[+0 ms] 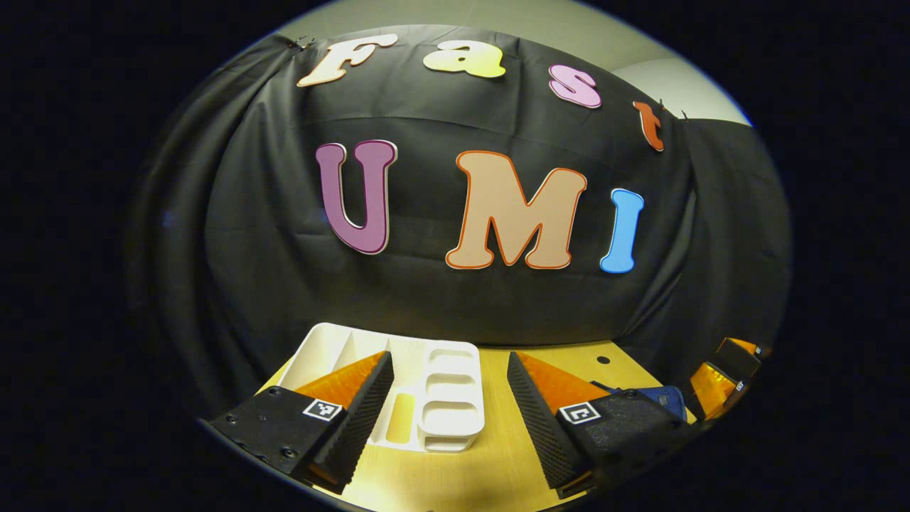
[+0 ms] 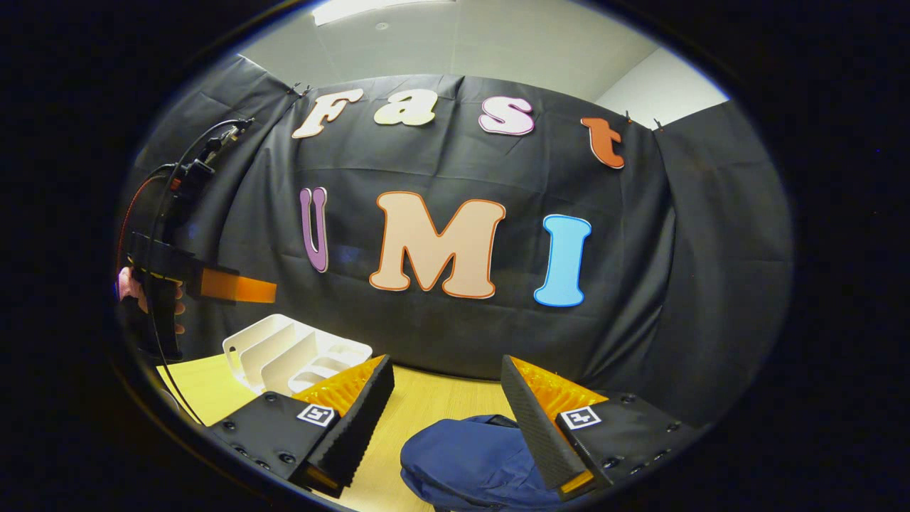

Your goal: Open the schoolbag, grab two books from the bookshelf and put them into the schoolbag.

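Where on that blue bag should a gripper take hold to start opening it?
Probably at the upper front edge of the schoolbag, from above. It lies slumped and soft on the table just under the open right gripper, so a raised fold would pinch easiest. I cannot make out a zip pull from here.

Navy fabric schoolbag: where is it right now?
The navy fabric schoolbag lies on the wooden table between the right gripper's fingers, right of the white plastic bookshelf.

My left gripper (image 1: 450, 398) jaws wide apart over the counter (image 1: 498, 455), white bookshelf (image 1: 448, 398) lying ahead between them, blue schoolbag (image 1: 665, 400) at right, my other gripper (image 1: 725, 380) beyond it.
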`<state>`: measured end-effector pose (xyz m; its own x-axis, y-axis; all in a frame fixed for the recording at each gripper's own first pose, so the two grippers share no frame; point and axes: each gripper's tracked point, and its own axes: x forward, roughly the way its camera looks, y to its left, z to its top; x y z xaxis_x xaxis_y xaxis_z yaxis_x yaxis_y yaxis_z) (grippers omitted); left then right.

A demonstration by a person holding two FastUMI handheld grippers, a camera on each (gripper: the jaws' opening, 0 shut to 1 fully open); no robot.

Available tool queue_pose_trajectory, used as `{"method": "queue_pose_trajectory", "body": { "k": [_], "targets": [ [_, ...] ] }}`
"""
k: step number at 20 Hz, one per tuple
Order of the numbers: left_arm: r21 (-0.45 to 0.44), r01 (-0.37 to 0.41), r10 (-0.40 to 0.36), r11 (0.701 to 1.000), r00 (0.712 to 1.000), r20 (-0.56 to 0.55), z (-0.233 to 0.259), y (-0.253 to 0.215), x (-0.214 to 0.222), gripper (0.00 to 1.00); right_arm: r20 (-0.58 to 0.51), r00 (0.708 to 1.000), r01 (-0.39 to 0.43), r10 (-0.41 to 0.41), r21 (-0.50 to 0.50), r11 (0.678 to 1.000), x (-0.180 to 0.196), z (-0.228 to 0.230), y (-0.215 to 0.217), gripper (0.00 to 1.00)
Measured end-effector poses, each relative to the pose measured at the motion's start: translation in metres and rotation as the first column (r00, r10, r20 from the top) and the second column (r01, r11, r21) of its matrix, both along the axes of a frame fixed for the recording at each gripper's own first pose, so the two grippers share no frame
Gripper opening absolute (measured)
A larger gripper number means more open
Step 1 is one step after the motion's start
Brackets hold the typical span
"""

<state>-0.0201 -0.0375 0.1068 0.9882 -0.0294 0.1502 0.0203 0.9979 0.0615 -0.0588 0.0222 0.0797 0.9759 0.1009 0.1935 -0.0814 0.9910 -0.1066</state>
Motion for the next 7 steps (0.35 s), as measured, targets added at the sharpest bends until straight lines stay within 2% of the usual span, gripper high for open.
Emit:
{"method": "queue_pose_trajectory", "body": {
  "k": [7],
  "targets": [
    [-0.026,-0.018,0.019,1.000,0.999,0.039,0.001,0.010,-0.007,0.94,-0.011,1.000,-0.003,0.004,0.015,1.000,-0.001,-0.006,0.000,0.92]
  ]
}}
